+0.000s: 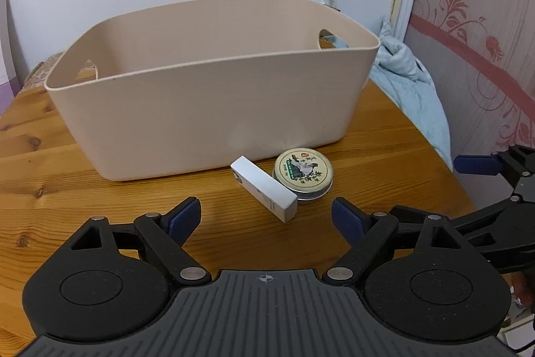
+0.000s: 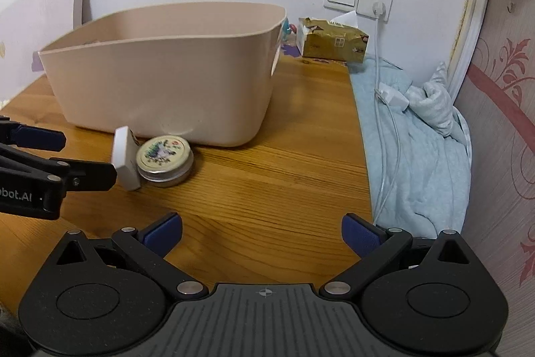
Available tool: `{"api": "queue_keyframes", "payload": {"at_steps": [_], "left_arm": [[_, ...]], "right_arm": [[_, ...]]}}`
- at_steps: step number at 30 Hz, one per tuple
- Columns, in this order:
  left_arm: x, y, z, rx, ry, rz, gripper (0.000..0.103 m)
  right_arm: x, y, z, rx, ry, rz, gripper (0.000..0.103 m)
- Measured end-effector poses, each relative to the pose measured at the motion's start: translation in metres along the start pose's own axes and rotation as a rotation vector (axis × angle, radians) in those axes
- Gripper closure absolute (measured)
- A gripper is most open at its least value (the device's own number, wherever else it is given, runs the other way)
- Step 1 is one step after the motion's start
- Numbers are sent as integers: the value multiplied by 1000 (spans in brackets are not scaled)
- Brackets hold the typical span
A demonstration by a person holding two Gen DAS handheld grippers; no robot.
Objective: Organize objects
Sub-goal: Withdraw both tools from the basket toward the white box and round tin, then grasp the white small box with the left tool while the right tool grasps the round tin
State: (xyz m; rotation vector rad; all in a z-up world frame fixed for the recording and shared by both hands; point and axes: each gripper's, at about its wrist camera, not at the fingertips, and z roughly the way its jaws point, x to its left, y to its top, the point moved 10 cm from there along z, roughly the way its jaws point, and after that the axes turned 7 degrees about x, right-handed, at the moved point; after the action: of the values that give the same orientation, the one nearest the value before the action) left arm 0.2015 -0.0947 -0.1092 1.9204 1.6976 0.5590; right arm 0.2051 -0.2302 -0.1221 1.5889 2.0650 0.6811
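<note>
Left tool (image 1: pixel 266 219) and right tool (image 2: pixel 261 236) both spread, empty. White box (image 1: pixel 264 188) touches tin (image 1: pixel 303 173) beside bin (image 1: pixel 207 89), probably empty, mid-desk (image 1: pixel 100 196). Gripping box may nudge tin away.

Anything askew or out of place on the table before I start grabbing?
Nothing spilled or damaged. The white box and round tin sit outside the beige bin, pressed together; the box lies diagonally. Both grippers, left and right, are open.

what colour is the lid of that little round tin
Cream with a green ring and a printed picture on the round tin; clearest in the left wrist view.
</note>
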Motion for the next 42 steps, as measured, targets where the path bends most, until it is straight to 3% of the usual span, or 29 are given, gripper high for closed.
{"api": "queue_keyframes", "payload": {"at_steps": [20, 23, 29, 42], "left_arm": [[7, 1, 40, 26, 63, -2, 16], [17, -1, 43, 36, 98, -7, 22], [28, 5, 48, 19, 83, -29, 22], [35, 10, 47, 9, 51, -10, 53]], "right_arm": [[3, 0, 33, 46, 14, -16, 0], [9, 2, 35, 46, 24, -27, 0], [17, 6, 39, 48, 36, -49, 0], [37, 17, 49, 54, 78, -64, 0]]}}
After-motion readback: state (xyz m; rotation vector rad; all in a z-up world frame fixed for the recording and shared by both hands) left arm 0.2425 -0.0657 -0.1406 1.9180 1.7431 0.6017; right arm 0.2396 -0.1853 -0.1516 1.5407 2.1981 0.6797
